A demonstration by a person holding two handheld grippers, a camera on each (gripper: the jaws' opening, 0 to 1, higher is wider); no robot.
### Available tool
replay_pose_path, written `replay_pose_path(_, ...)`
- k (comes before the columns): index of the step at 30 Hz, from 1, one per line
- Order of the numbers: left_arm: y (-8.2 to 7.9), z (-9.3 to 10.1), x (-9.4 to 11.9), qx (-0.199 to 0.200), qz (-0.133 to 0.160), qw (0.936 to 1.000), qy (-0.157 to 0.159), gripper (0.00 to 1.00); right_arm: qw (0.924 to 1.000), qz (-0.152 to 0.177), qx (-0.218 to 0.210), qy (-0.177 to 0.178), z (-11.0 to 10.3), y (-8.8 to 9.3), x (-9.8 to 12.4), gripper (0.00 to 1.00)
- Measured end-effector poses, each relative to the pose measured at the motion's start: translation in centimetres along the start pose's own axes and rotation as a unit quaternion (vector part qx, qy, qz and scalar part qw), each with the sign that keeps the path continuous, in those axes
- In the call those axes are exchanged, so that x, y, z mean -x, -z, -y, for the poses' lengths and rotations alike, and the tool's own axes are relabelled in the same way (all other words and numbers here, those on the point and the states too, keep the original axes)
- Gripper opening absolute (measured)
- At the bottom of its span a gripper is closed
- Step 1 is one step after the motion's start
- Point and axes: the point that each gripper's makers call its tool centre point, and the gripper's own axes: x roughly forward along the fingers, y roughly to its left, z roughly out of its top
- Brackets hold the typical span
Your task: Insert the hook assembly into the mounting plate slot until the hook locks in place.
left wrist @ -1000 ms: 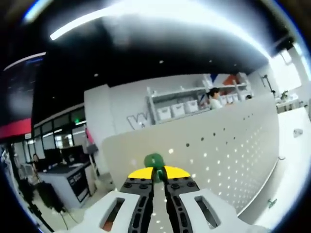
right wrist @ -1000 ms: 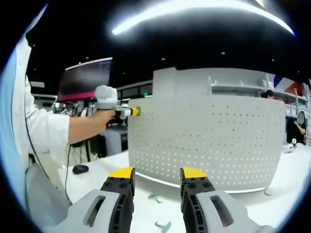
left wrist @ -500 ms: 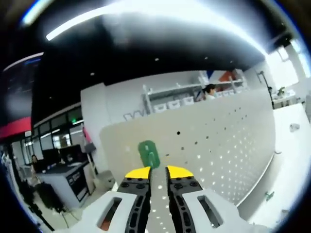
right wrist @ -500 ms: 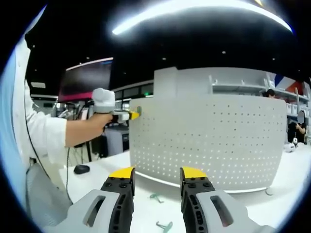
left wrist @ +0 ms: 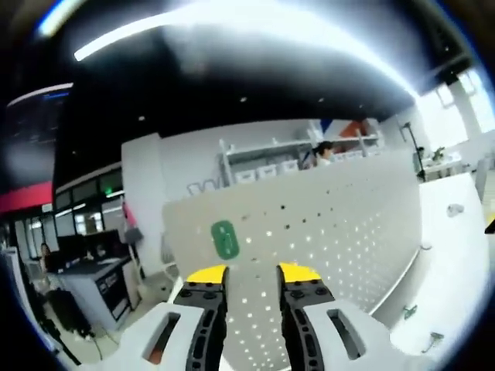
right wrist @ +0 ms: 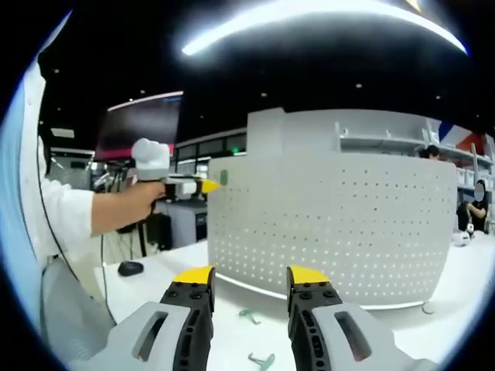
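A green hook (left wrist: 225,239) sits on the upper left part of the white pegboard (left wrist: 348,232), apart from my left gripper (left wrist: 251,273), which stands open just in front of it. In the right gripper view the pegboard (right wrist: 340,224) stands upright on the table, and the green hook (right wrist: 223,178) shows as a small tab at its top left corner. The left gripper (right wrist: 207,185), held by a person's hand, hangs just left of that corner. My right gripper (right wrist: 250,275) is open and empty, low in front of the board.
Loose green hooks (right wrist: 247,315) (right wrist: 261,359) lie on the white table (right wrist: 139,286) before the board. A black mouse (right wrist: 128,268) rests at the left. The person's white sleeve (right wrist: 66,216) fills the left side. More hooks (left wrist: 409,311) lie by the board's foot.
The left gripper opened, let go of the green hook and drew back from the pegboard. The hook stays on the board. The right gripper has not moved.
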Motion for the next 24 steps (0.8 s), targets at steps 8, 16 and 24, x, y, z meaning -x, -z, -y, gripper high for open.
replay_pose_path(8, 0.0, 1.0, 2.5, 0.011, 0.003, 0.9999, 0.010, 0.33, 1.0000, -0.002, -0.001, 0.005, 0.4, 0.0, 0.1, 0.36)
replay_pose_path(16, 0.0, 2.2, 4.4, 0.021, 0.009, 0.9995, 0.022, 0.36, 0.9999, -0.006, 0.009, 0.011, 0.9, -0.2, 0.3, 0.36)
replay_pose_path(24, 0.0, 3.8, 6.1, 0.030, 0.011, 0.9989, 0.035, 0.38, 0.9996, -0.003, 0.013, 0.024, 1.9, -0.8, 0.6, 0.36)
